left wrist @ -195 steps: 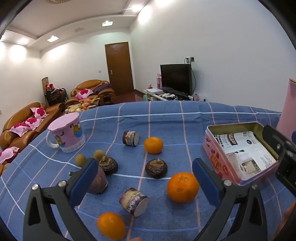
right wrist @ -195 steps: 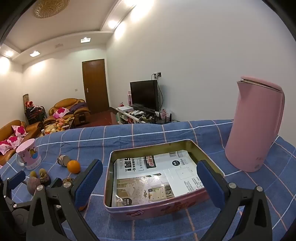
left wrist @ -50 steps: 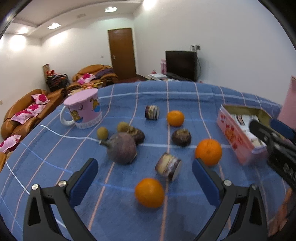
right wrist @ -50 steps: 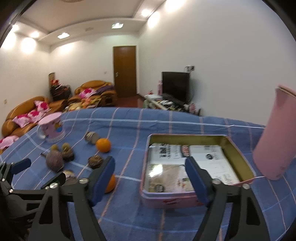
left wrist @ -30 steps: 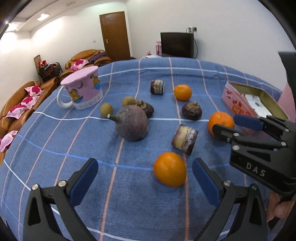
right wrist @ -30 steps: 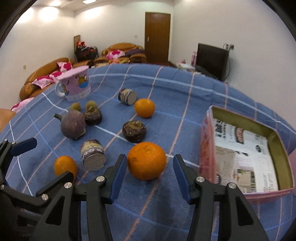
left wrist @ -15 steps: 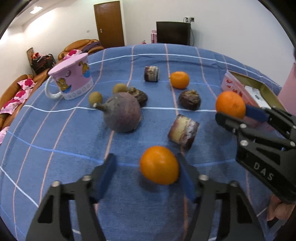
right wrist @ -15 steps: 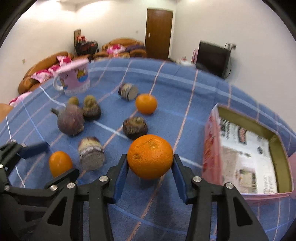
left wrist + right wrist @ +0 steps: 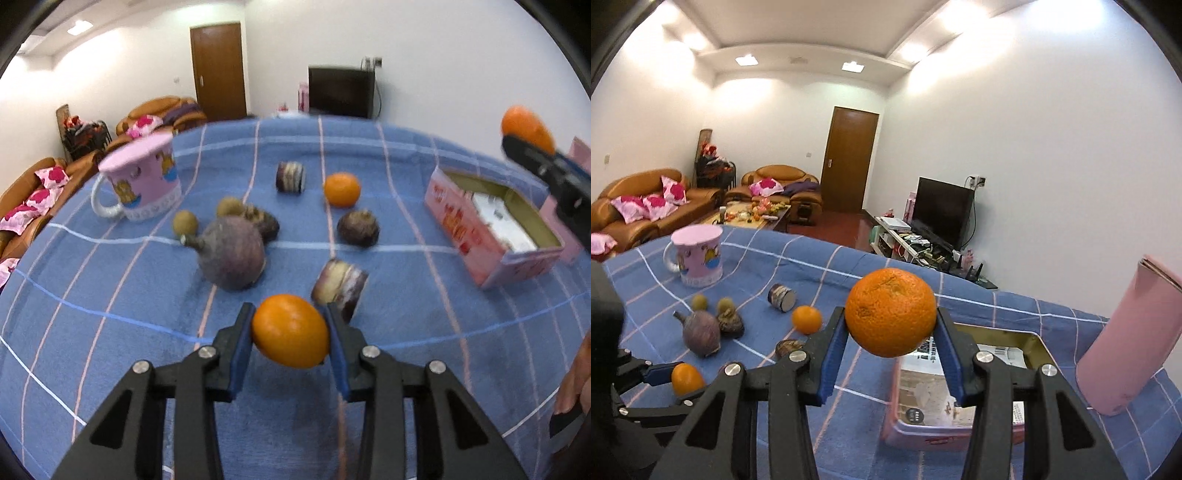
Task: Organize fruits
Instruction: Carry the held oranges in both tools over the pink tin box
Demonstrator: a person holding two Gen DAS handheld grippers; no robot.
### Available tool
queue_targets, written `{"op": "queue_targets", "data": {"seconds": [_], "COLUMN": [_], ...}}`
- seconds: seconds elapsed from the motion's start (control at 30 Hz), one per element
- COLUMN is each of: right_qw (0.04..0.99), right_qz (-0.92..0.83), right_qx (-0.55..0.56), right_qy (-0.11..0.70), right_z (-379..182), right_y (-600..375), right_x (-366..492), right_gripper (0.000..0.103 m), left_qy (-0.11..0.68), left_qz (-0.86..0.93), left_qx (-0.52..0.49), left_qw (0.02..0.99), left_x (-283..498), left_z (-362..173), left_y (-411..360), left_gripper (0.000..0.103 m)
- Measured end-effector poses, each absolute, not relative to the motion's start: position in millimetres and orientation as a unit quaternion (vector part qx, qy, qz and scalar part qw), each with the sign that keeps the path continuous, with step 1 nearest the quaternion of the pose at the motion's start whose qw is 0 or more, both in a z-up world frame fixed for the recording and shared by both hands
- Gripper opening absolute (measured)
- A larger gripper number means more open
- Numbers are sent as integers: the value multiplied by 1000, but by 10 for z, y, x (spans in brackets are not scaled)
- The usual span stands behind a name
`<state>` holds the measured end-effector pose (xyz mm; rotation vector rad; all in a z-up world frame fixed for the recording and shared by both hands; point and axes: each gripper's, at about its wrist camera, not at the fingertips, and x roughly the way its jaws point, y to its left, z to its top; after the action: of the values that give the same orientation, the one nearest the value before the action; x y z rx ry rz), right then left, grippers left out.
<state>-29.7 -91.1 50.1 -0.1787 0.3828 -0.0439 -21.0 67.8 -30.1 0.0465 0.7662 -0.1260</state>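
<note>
A: Status at that frame?

B: Both tongs were loaded. Right tongs [image 9: 891,332] were clamped on the large orange [image 9: 891,312], off the surface, in front of the near end of the pink tin [image 9: 925,430]. Left tongs [image 9: 291,336] were closing on the small orange [image 9: 290,336], pads against its sides, low over the blue checked cloth [image 9: 110,354].

A: Step?

B: Carry phase, I'd say. Next move called for bringing the large orange over the tin's open top and releasing low so it wouldn't roll. The small one would follow.

A: What was left out?

B: Another orange [image 9: 342,189], the big purple fruit [image 9: 231,253], some dark round ones. All loose on the cloth.

A: Any readable text?

B: Printed paper in the tin, red lettering on its side. Too blurred to read.
</note>
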Motion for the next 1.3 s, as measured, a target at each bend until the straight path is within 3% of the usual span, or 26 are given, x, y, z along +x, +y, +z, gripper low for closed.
{"op": "queue_targets", "data": {"seconds": [0.33,0.77,1.3], "right_qw": [976,963,953], "right_qz": [-38,-95,-106], "right_qx": [-41,24,36], "right_qy": [209,250,283], "right_z": [573,466,336], "right_y": [-1339,-2189,-2487], "right_x": [-276,-197,-64], "right_gripper": [49,49,49], "left_qy": [259,234,245], "left_qz": [-80,-149,-185], "left_qx": [25,27,43], "left_qw": [962,960,951], "left_x": [-363,-157,131], "left_z": [41,253,188], "left_y": [340,-453,-1084], "left_gripper": [39,39,39]}}
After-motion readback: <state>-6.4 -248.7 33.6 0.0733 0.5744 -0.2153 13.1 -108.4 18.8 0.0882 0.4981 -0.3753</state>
